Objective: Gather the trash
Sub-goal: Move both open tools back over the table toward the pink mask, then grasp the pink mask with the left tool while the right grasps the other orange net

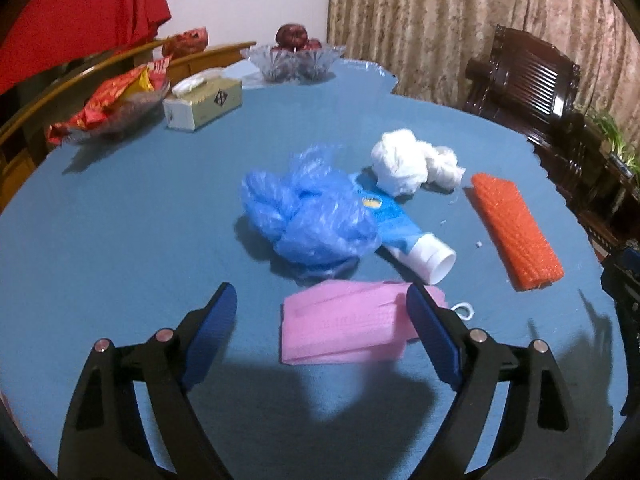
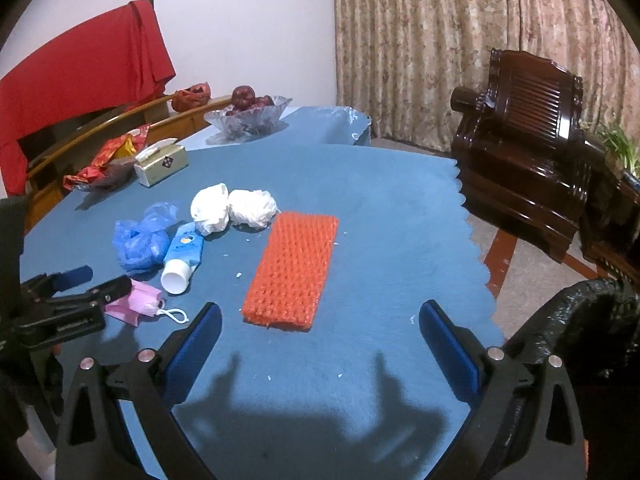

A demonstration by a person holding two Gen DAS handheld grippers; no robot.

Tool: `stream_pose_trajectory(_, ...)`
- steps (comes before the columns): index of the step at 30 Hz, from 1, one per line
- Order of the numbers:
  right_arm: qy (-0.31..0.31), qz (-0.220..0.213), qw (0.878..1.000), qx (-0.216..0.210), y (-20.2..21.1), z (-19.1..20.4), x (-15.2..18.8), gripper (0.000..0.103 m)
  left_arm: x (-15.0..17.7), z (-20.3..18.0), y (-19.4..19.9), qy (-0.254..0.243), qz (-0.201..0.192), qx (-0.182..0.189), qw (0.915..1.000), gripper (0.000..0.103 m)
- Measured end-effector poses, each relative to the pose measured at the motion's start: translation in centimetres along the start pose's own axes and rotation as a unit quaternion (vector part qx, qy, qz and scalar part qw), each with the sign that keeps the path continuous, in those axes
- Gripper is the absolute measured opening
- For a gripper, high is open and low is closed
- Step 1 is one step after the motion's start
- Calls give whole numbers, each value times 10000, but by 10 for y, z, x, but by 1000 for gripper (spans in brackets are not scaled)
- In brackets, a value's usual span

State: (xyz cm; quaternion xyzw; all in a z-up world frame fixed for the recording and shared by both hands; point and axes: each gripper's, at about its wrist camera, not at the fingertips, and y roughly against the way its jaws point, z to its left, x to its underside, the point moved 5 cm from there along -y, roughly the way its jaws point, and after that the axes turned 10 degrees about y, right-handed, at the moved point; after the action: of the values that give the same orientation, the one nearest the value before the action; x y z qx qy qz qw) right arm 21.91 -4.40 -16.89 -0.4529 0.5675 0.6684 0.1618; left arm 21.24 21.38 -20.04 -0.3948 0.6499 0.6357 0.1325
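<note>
Trash lies in a loose cluster on the blue tablecloth (image 2: 360, 208) before you: a pink face mask (image 1: 344, 326), a crumpled blue plastic bag (image 1: 308, 212), a blue tube with a white cap (image 1: 408, 236), two white wads of plastic (image 1: 404, 164), and a flat orange mesh sleeve (image 1: 516, 228). Your left gripper (image 1: 322, 300) is spread wide, its blue pads either side of the mask, the right pad over the mask's edge; whether it touches cannot be told. Your right gripper (image 2: 320, 318) is also spread, nothing between its pads, with the near end of the orange sleeve just ahead of it. Only the right view shows the left gripper from the side, at the mask, with the white ear loop (image 2: 176, 315) trailing free; it alone shows the black-lined bin (image 2: 580, 320) off the table's scalloped edge. Both views list, at the far end, a tissue box (image 1: 204, 102), red snack wrappers (image 1: 112, 104) and a glass bowl of fruit (image 1: 294, 60). Beyond: a dark wooden armchair (image 2: 528, 152), patterned curtains (image 2: 440, 40).
</note>
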Motion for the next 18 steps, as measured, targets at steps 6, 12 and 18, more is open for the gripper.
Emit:
stream_pose_trajectory(6,39,45,10000,-44,-9,3,0,97,5,3,-11,132,277,35,9995,84)
stream_pose_trajectory(12,36,76,9999,-66,-16,5,0,97,15,-11,-16,22,520,170,9985,78)
stream_pose_trajectory(18,49,86,9999,-88,-21,6,-1,97,15,-12,-14,105,469,207,9986,52)
